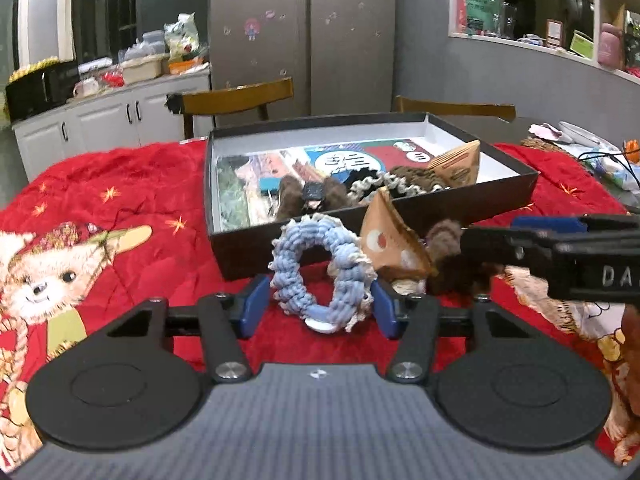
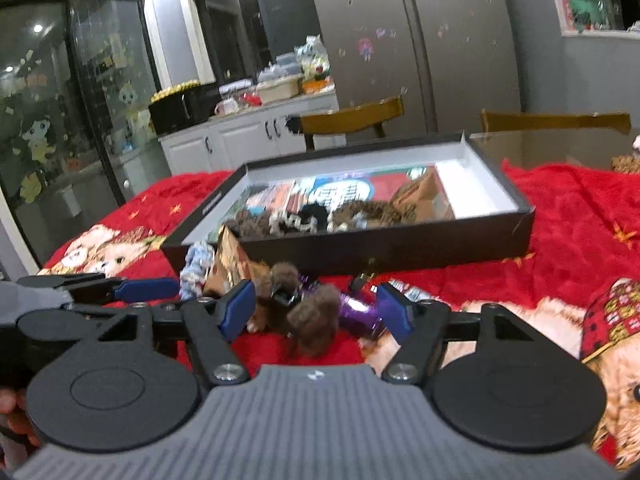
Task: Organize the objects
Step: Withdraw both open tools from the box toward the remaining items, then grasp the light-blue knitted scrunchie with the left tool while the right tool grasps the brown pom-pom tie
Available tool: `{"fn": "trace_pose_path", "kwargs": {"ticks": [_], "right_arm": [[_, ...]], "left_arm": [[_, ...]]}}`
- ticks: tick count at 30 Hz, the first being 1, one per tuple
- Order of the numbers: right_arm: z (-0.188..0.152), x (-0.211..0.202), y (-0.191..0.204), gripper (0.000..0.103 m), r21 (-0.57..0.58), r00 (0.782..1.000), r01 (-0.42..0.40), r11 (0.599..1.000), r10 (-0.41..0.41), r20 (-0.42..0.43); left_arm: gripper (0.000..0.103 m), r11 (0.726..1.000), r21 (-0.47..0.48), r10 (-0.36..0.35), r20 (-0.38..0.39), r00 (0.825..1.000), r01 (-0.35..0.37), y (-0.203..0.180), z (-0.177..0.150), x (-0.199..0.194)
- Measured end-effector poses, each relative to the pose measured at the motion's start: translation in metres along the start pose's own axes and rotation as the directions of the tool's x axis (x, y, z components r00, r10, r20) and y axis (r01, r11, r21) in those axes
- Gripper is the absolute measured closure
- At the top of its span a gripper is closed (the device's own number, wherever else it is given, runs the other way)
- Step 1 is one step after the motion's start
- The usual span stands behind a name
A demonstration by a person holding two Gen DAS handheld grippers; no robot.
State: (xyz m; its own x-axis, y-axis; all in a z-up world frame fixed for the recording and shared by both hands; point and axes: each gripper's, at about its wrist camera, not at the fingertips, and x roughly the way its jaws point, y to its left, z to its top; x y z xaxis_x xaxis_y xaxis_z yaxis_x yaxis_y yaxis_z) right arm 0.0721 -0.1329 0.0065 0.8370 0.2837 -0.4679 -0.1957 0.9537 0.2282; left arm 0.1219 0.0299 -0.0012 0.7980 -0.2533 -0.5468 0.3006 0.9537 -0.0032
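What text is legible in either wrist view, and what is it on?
"DA": raised letters, cut off by the frame edge, on the right tongs body, left wrist view.
Large characters on the round print inside the box: too blurred to read.
Packets on the wall shelf: too small to read.

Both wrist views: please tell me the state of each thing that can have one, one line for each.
Black box: lid off, partly filled with hair accessories.
Blue scrunchie: outside the box, on the red blanket, between the pads of the left tongs; contact unclear.
Brown fluffy hair tie: outside the box, between the open right tongs.
Purple shiny piece: on the blanket beside it.
Fridge: doors closed.
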Motion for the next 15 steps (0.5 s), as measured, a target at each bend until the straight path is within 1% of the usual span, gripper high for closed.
{"fn": "trace_pose_path", "kwargs": {"ticks": [2, 5, 8, 13, 15], "right_arm": [[-0.003, 0.002, 0.002, 0.035, -0.008, 1.000, -0.006, 1.000, 0.006, -0.013], [-0.005, 0.002, 0.006, 0.042, -0.032, 1.000, -0.016, 0.999, 0.016, -0.012], [-0.005, 0.002, 0.005, 0.049, -0.026, 0.999, -0.032, 0.999, 0.032, -0.010], [-0.002, 0.008, -0.002, 0.058, 0.027, 0.997, -0.066, 0.997, 0.067, -0.030], [-0.002, 0.009, -0.003, 0.061, 0.039, 0.997, -0.067, 0.997, 0.068, -0.030]], "left_arm": [[0.043, 1.000, -0.018, -0.010, -0.002, 1.000, 0.010, 0.004, 0.000, 0.002], [0.044, 1.000, -0.028, -0.005, 0.002, 1.000, 0.005, 0.006, 0.000, 0.004], [0.049, 0.999, -0.049, -0.016, -0.007, 1.000, 0.016, 0.009, 0.000, 0.006], [0.062, 0.991, -0.121, -0.052, -0.014, 0.999, 0.050, 0.019, -0.002, 0.009], [0.070, 0.990, -0.127, -0.057, -0.008, 0.998, 0.056, 0.019, -0.003, 0.008]]}}
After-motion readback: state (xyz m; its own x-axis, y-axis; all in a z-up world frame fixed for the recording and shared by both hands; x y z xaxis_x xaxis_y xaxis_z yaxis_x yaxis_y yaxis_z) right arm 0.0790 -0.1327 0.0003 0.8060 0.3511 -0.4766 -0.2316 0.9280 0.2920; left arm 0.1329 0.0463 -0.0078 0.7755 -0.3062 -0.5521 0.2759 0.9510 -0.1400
